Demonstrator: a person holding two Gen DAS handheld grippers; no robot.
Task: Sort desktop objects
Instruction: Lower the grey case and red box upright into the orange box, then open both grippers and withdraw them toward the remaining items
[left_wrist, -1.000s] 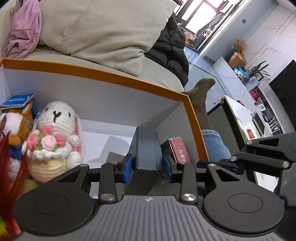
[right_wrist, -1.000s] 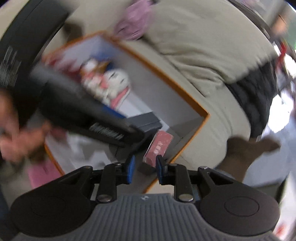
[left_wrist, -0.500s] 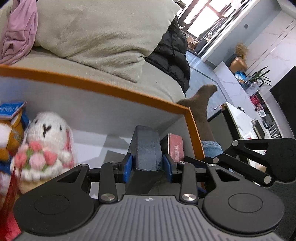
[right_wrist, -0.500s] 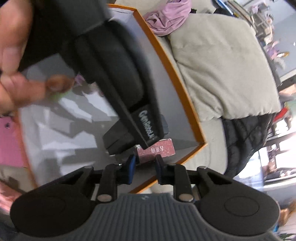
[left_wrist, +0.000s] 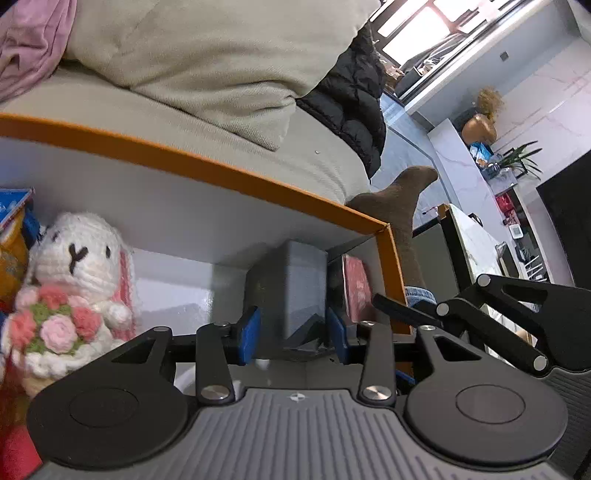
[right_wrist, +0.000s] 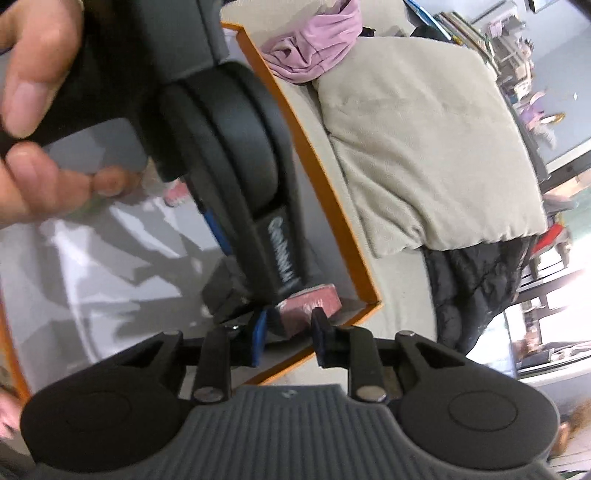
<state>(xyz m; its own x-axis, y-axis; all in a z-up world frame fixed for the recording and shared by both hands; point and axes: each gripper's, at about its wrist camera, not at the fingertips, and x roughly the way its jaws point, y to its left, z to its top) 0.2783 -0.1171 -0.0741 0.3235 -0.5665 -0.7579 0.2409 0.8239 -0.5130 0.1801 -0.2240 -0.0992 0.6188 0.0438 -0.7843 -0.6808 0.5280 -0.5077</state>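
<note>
A white storage box with an orange rim (left_wrist: 221, 173) holds the sorted things. In its far right corner a grey box (left_wrist: 295, 288) stands upright, with a red pack (left_wrist: 354, 291) leaning beside it. My left gripper (left_wrist: 293, 336) straddles the grey box. Its jaws are opening and the blue pads sit just off the box's sides. In the right wrist view my right gripper (right_wrist: 290, 341) points at the same red pack (right_wrist: 310, 301). Its jaws are opening too, with the pack's near end at the fingertips and not pinched. One right finger (left_wrist: 395, 308) shows in the left wrist view.
A crochet rabbit (left_wrist: 74, 280) with pink flowers stands left in the box, beside an orange toy. Behind the box lie a beige cushion (left_wrist: 221, 55), a pink cloth (right_wrist: 310, 55) and a black jacket (left_wrist: 351, 103). A foot in a brown sock (left_wrist: 399, 199) rests past the corner. A hand (right_wrist: 26, 110) holds the left gripper.
The left jaws have spread off the grey box, which now rests in the corner. The right gripper has rolled and closed in on the red pack, its jaws wider than half a second ago.
</note>
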